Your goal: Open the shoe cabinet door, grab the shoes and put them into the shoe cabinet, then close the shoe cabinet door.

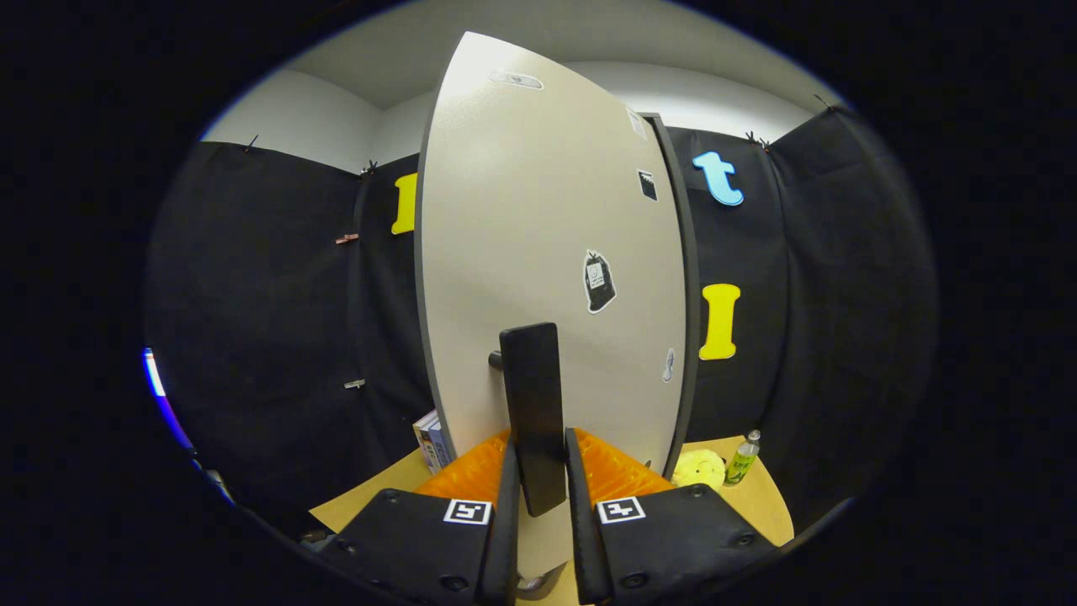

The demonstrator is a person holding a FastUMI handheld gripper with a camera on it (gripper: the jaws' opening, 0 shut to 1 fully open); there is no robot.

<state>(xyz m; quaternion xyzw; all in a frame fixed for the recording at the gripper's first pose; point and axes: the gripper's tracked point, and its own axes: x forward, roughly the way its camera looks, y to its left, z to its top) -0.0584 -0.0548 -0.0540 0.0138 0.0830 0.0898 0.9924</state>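
A pale cabinet door (547, 236) with a dark edge fills the space just ahead of me, bearing a few small stickers. A flat black handle (533, 404) stands out from the door on a short stem. My gripper (538, 480) is shut on that handle, one finger pressing on each side of its lower part. The door stands at an angle to me, its left edge nearer. No shoes are to be seen.
A wooden tabletop (761, 497) lies below the door. To the right of the door sit a yellow plush toy (700, 468) and a small green bottle (742, 459). A few books (431, 442) stand left of the door. Black cloth walls close in the booth.
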